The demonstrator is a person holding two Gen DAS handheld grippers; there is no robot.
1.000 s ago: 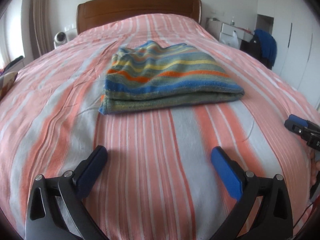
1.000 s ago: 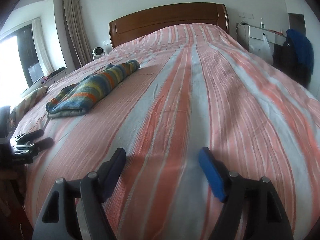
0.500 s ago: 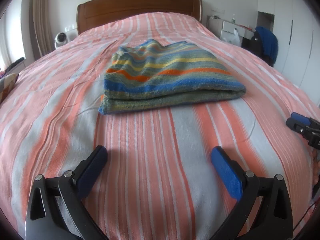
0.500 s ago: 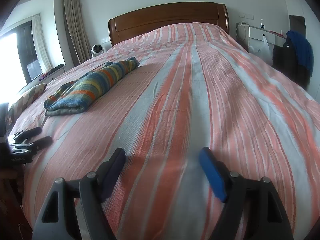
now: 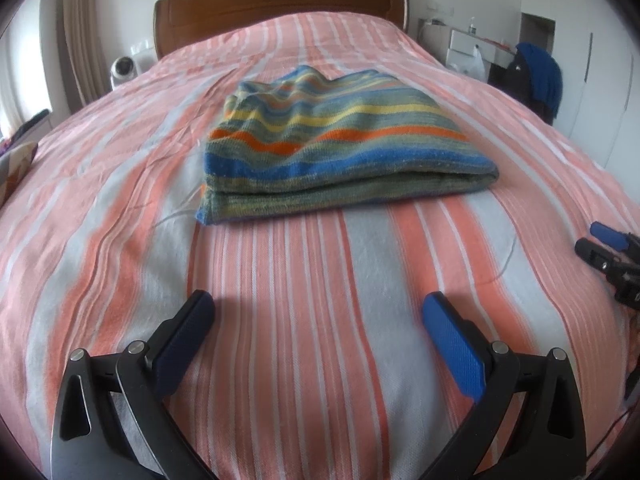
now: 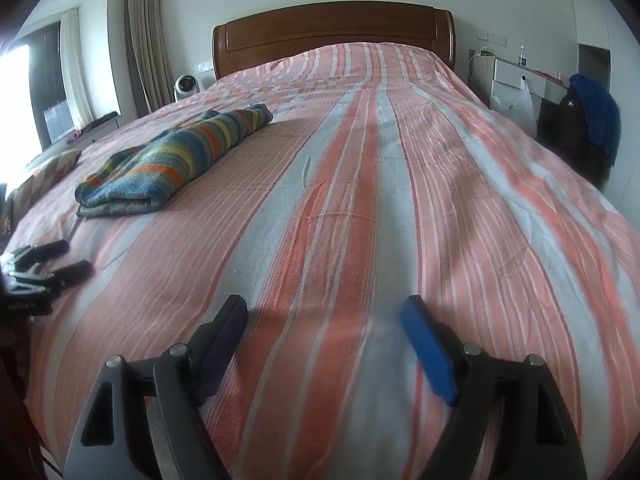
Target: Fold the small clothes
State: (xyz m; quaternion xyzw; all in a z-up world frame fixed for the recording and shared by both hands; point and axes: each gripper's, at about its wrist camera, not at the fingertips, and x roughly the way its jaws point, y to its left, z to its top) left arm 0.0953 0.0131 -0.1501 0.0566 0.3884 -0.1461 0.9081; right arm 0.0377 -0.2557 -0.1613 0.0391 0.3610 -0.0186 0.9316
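Note:
A folded striped knit garment (image 5: 336, 148) in blue, orange, yellow and green lies on the striped bed (image 5: 320, 264). It also shows in the right wrist view (image 6: 172, 160) at the left. My left gripper (image 5: 318, 316) is open and empty, low over the bed, short of the garment's near edge. My right gripper (image 6: 326, 320) is open and empty over bare bedspread, to the right of the garment. The right gripper's fingers (image 5: 604, 248) show at the right edge of the left wrist view. The left gripper's fingers (image 6: 60, 260) show at the left edge of the right wrist view.
A wooden headboard (image 5: 280, 4) stands at the far end. A small white fan (image 5: 122, 68) sits at the back left. A white dresser (image 6: 520, 84) and a chair with blue clothing (image 6: 592, 120) stand beyond the bed's right side. A patterned pillow (image 6: 44, 172) lies at the left edge.
Both grippers have shifted slightly; the garment appears a little lower and closer in the left wrist view. Both stay open and empty.

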